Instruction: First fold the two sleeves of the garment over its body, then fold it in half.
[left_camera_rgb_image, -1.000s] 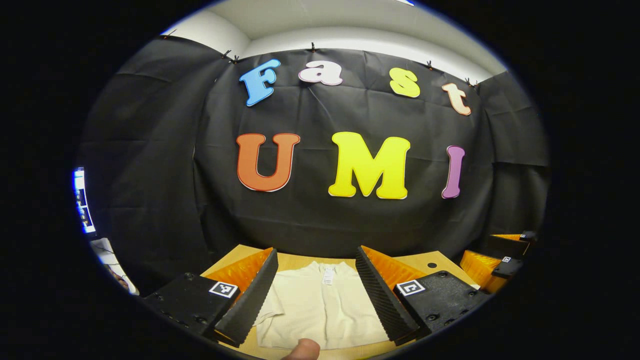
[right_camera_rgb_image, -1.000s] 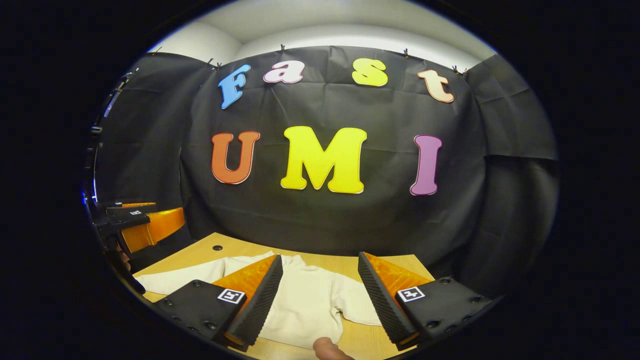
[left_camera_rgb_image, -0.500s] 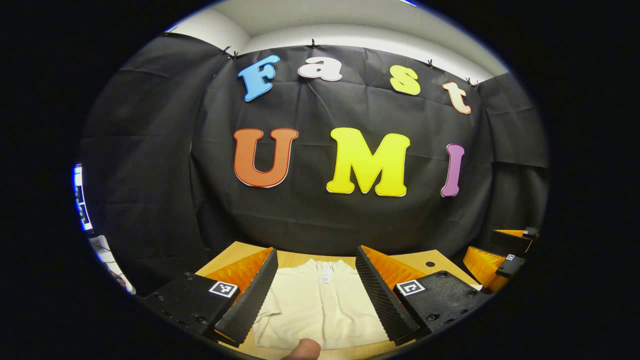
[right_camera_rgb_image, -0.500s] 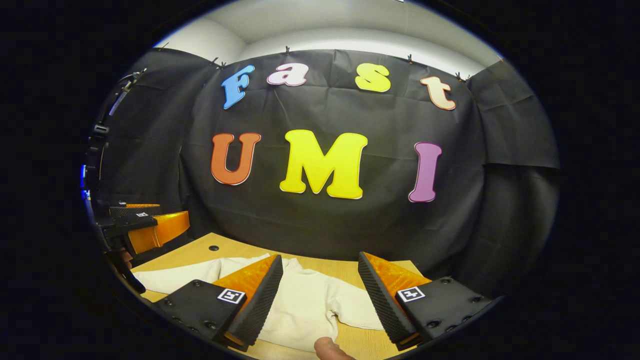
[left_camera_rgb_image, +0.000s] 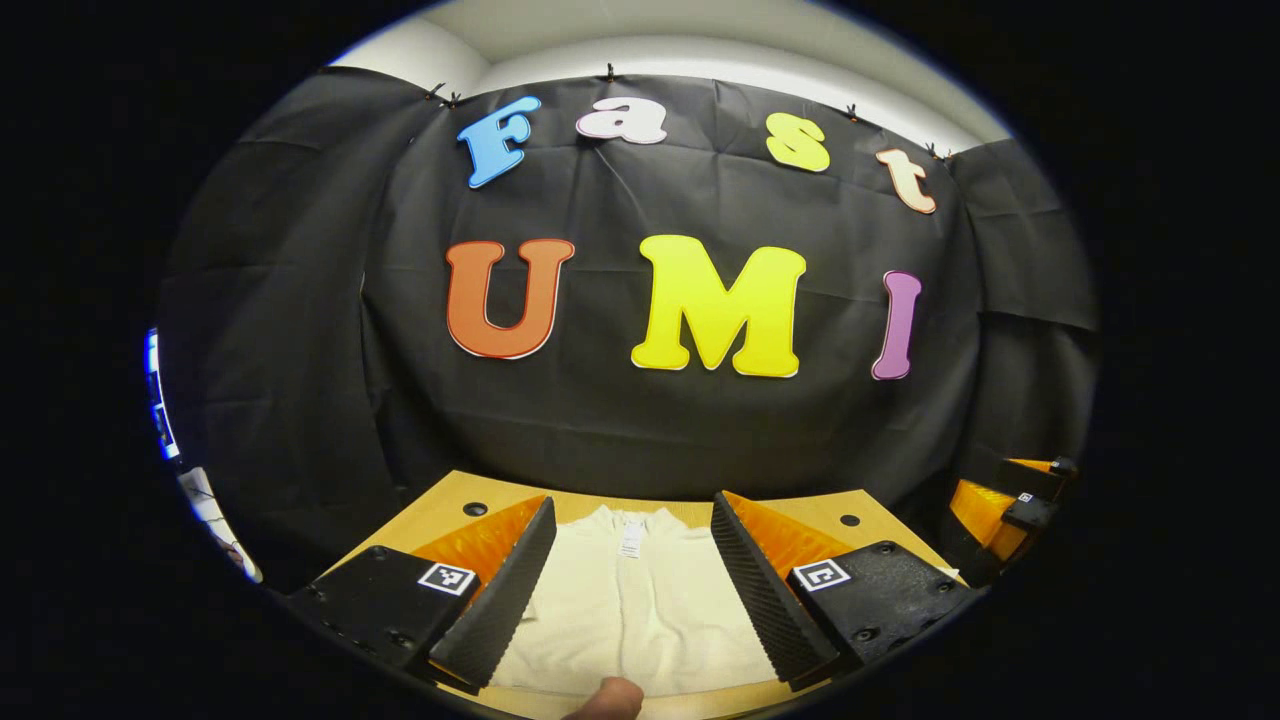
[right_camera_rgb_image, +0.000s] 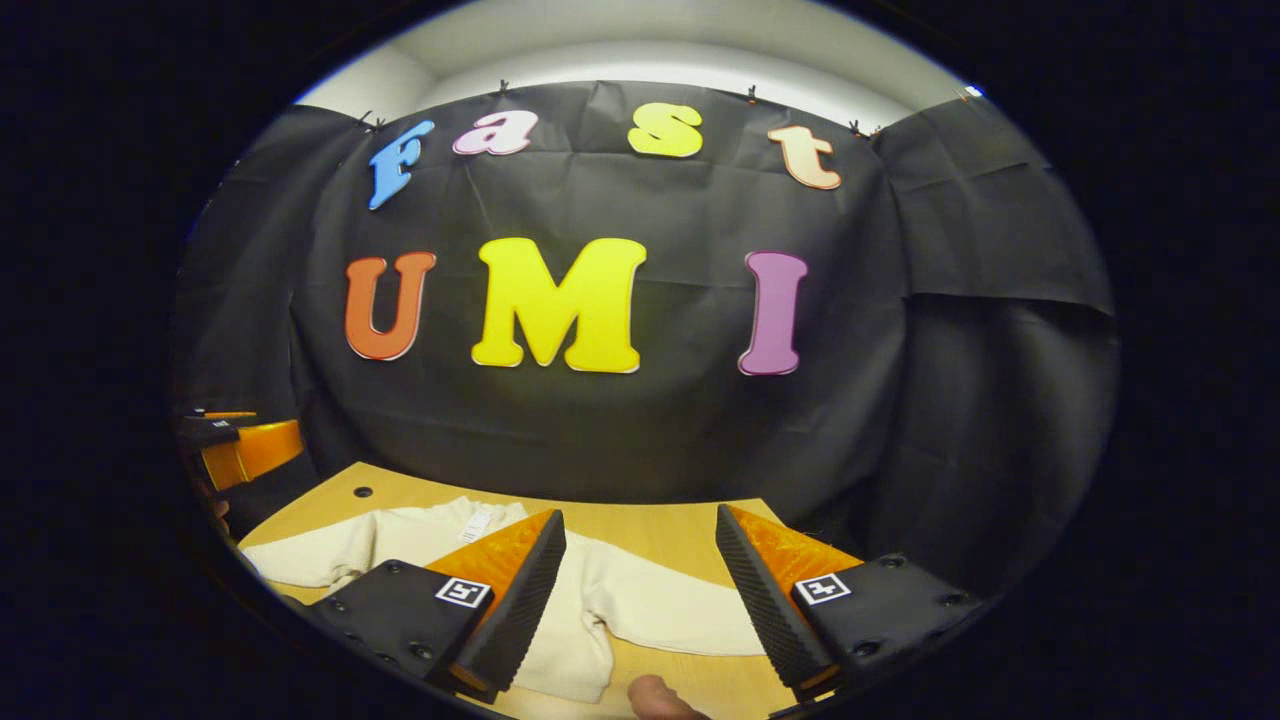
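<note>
Wooden table (left_camera_rgb_image: 800, 520), pale tan top with small dark holes near its far corners; black cloth wall close behind it, white room wall above.

Garment (left_camera_rgb_image: 630, 610), cream, lies flat on the table, collar and neck tag toward the cloth wall. In the right gripper view the garment (right_camera_rgb_image: 640, 605) has one sleeve stretched out to the right and the other out to the left, neither folded over the body.

My left gripper (left_camera_rgb_image: 630, 590) hangs above the garment's body, jaws wide apart, holding nothing. My right gripper (right_camera_rgb_image: 640, 590) is just as wide open and empty, over the right sleeve. A fingertip (left_camera_rgb_image: 605, 698) shows at the bottom edge of the left gripper view.

Compared with a second ago, my right gripper has swung rightward, so the sleeve now lies across the gap between its fingers.
</note>
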